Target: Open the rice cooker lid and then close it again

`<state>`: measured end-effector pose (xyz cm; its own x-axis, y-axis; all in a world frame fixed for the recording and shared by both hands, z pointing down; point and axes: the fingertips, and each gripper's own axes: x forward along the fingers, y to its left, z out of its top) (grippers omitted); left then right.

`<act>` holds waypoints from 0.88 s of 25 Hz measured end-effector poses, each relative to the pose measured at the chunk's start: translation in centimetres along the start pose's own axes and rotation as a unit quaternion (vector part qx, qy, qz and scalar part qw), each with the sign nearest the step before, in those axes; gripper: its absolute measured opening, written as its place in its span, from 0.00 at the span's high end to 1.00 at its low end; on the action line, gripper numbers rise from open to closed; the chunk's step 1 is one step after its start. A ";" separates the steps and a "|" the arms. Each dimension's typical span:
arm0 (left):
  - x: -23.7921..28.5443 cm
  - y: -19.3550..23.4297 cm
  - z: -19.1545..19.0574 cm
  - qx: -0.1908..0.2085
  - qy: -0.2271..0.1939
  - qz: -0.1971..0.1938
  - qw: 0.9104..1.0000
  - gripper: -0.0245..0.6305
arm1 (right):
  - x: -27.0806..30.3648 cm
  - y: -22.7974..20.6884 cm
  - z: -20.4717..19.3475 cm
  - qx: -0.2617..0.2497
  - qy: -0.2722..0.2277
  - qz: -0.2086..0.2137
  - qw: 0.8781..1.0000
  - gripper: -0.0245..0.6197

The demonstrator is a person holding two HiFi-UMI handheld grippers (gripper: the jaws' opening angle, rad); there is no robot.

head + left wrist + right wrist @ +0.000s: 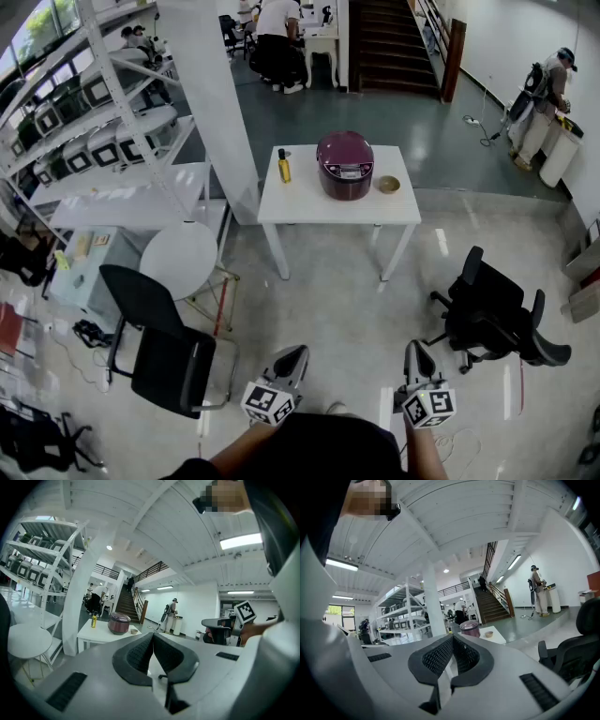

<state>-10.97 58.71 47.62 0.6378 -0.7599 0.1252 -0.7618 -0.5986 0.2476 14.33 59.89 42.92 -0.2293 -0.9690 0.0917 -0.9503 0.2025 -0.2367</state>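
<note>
Across the floor, on the white table (281, 208): your rice cooker (345, 167) stands near the middle with its lid down, well apart from you. A yellow bottle (284, 166) stands to its left and a small bowl (388, 184) to its right.
Left gripper (296, 354): jaws pressed together on nothing, held low in front of you.
Right gripper (416, 349): likewise closed and empty.
Lid (343, 148): domed, glossy and hard, so your pads will probably slide on the curve.
Where to take hold: likely the front edge above the panel, where a release catch would sit. It is too small to see from here.
Cooker body: looks fairly heavy, yet it may skid on the smooth tabletop when pressed. Steady it with your other gripper.
</note>
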 end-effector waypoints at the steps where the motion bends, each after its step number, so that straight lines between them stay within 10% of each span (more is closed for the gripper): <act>1: 0.1 -0.5 -0.1 -0.002 0.002 -0.001 1.000 0.96 | -0.5 -0.2 -0.2 0.001 0.001 -0.001 1.000 0.96; 22: 2.0 -2.4 2.8 0.046 -0.059 0.039 0.996 0.96 | -2.5 -2.6 0.5 -0.097 -0.002 -0.034 0.995 0.96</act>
<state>-8.19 57.93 44.59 0.5625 -0.8264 0.0247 -0.8193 -0.5531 0.1511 17.49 61.76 42.78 -0.1633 -0.9818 0.0967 -0.9863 0.1603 -0.0386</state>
